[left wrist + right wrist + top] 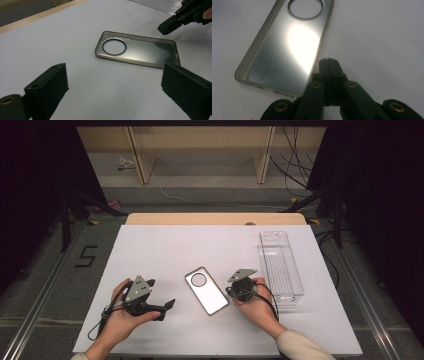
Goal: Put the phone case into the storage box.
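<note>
**Two grippers flank the phone case**

While the right gripper sits clenched, jaws pressed flat together on nothing, its tip hovers just beside the near right edge of the case. Over on the left, the left gripper is released, jaws spread wide, aimed at the case but apart from it. That clear case lies flat on the white table, camera hole at its far end. Right of it stands a clear bin.

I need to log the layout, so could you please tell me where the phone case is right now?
In the high view the phone case lies flat on the white table, between the left gripper and right gripper, left of the clear tray.
</note>
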`<state>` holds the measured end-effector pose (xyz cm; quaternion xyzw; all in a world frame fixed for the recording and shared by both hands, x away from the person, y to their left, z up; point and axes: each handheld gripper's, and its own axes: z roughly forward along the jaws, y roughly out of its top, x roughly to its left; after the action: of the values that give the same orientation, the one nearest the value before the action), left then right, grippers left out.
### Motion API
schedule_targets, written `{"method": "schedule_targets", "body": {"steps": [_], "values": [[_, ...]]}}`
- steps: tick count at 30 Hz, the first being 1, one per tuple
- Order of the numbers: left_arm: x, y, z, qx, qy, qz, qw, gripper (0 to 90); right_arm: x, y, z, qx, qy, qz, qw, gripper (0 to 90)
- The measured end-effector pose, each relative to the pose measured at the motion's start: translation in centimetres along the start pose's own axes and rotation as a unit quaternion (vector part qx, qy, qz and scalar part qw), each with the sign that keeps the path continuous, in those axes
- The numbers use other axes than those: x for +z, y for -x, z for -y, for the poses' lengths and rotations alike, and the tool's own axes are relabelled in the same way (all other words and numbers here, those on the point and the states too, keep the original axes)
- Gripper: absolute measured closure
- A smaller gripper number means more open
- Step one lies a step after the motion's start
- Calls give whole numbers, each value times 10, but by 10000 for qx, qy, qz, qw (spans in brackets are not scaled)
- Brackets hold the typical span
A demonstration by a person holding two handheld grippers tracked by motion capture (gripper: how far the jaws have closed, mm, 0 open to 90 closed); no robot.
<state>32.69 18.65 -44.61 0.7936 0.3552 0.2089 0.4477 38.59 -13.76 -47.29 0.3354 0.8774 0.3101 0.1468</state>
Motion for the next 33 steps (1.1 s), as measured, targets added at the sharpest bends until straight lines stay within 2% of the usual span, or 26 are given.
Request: {"method": "schedule_targets", "body": {"steps": [5, 11, 17, 20, 33], "values": [[0, 0, 0, 0, 0, 0, 10000, 67, 2, -2, 1, 48, -180, -70, 9998, 900], [0, -1, 0, -6, -3, 7, 10000, 67, 5, -7, 2, -7, -312, -183, 9993, 900], [0, 0, 0, -4, -4, 0, 10000, 67, 6, -14, 0, -51, -289, -345, 9990, 900], [0, 0, 0, -11, -9, -1, 10000, 68, 8, -19, -1, -163, -254, -394, 9988, 900], [0, -1, 0, -20, -1, 3, 10000, 68, 12, -33, -6, -313, -211, -563, 9977, 900]]}}
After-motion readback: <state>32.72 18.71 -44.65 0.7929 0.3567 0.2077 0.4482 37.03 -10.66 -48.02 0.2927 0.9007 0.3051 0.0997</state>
